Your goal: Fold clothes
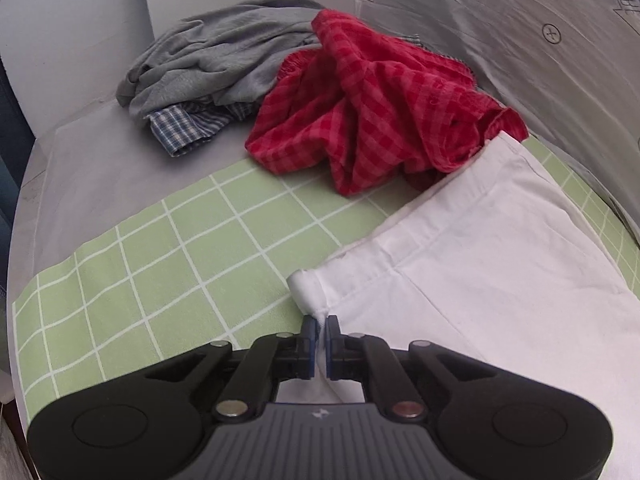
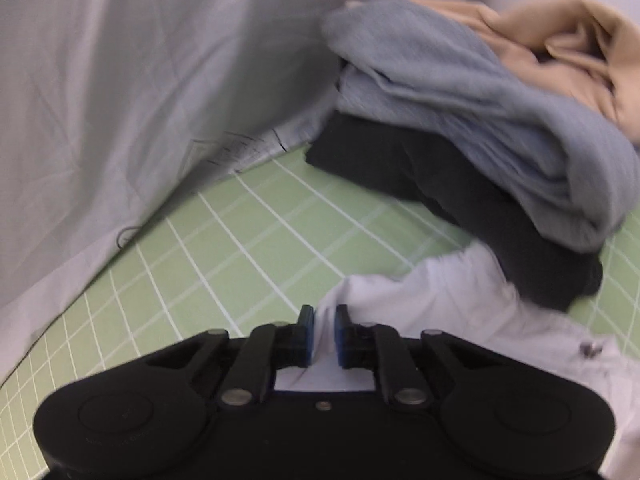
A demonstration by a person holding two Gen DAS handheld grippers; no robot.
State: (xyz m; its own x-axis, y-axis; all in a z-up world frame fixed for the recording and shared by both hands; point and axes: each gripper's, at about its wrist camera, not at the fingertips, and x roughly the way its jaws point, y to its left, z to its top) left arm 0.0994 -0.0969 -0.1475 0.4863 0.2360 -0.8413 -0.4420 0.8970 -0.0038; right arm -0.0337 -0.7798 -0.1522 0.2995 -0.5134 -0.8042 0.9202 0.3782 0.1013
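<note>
Left gripper (image 1: 321, 330) clamped on white garment (image 1: 480, 248) corner; right gripper (image 2: 322, 320) pinched opposite corner. Grasp step done on green mat (image 1: 160, 248). Next: lift, fold over evenly.

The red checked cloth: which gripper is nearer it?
Left. The left gripper grips the white garment whose far end touches the red checked cloth. The right gripper's view lacks it.
</note>
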